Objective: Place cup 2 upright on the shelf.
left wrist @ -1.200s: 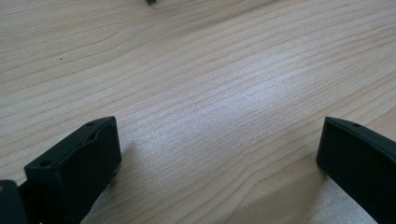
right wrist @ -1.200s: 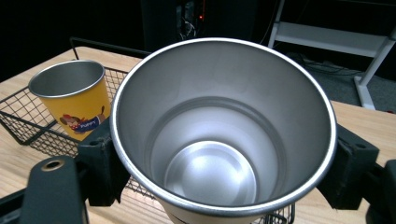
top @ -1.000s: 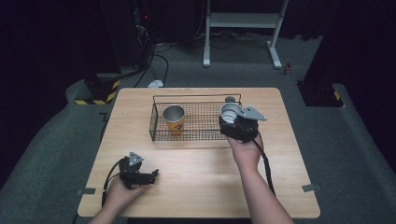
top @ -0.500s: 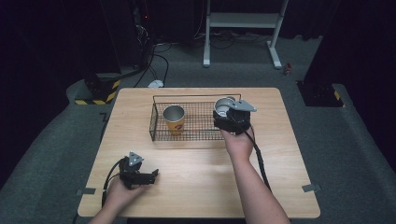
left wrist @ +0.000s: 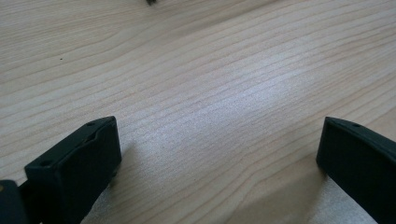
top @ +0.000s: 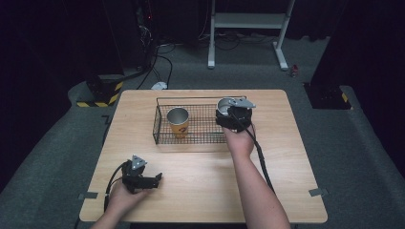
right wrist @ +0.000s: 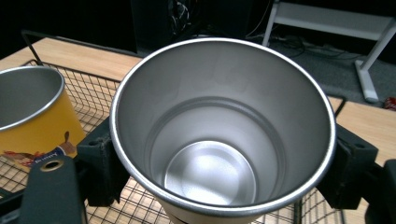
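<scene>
Jaws of the right gripper (top: 232, 114) are clamped on opposite sides of a steel cup (right wrist: 223, 128), just below its rim, as seen in the right gripper view; the cup sits squarely between them, mouth up, long axis upright and only slightly tilted toward the camera. Directly beneath the jaws and the cup's base lies the mesh floor of the wire basket (top: 162, 139), so the cup is held over the basket's right end rather than over bare table (top: 200, 191). To the left of the jaws, well apart, a yellow cup (right wrist: 32, 116) stands upright inside the same basket, mouth up. Whether the held cup's base is touching the mesh cannot be told; it is judged to be hovering just above it. The coming move is judged to be a straight descent along the cup's axis, then a release; clearance to the basket's right wall and far rim is what it turns on. The right hand (top: 239, 140) is extended forward across the table, wrist roughly level, gripper pointed away from the person. Jaws of the left gripper (top: 138, 176) are spread wide with nothing between them, resting low over bare wood near the table's front edge, well away from the basket. The right hand is the nearer one and is doing the work.
</scene>
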The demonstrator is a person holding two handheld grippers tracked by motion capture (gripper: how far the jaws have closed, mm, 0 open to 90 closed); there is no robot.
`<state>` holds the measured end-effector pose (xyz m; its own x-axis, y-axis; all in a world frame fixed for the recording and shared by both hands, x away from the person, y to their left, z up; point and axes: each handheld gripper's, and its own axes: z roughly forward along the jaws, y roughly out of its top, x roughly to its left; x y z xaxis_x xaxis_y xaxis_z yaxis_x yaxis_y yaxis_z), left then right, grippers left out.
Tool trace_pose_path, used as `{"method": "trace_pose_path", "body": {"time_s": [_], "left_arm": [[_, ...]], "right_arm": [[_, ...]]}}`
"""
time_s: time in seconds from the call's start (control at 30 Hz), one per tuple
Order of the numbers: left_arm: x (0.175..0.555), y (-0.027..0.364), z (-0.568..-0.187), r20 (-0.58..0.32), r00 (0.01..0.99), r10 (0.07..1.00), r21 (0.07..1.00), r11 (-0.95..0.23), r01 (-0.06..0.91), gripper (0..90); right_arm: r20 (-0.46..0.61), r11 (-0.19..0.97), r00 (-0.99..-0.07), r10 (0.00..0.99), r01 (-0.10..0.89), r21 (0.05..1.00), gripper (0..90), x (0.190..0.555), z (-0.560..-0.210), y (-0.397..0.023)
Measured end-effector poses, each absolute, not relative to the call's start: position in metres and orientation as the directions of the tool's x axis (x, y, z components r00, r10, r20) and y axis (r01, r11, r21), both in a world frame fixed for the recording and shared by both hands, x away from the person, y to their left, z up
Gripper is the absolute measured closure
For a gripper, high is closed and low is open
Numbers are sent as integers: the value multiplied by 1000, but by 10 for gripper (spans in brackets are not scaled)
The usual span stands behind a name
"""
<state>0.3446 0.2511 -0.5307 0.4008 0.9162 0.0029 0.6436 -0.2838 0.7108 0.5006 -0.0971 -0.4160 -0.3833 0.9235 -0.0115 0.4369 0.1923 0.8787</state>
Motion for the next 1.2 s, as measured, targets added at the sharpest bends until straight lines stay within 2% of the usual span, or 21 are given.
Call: {"method": "trace_pose_path", "body": {"time_s": [0.4, 0.53, 1.2], "left_arm": [[345, 251, -531, 4, 405, 914, 710, -287, 642, 2], [345, 252, -531, 5, 407, 914, 709, -290, 642, 3], [345, 252, -530, 8, 408, 913, 709, -293, 641, 4]], "right_arm": [[24, 211, -400, 916, 533, 819, 184, 518, -449, -81], [-1, 239, -400, 917, 546, 803, 184, 522, -456, -77], [-18, 280, -400, 916, 607, 743, 184, 533, -472, -75]]}}
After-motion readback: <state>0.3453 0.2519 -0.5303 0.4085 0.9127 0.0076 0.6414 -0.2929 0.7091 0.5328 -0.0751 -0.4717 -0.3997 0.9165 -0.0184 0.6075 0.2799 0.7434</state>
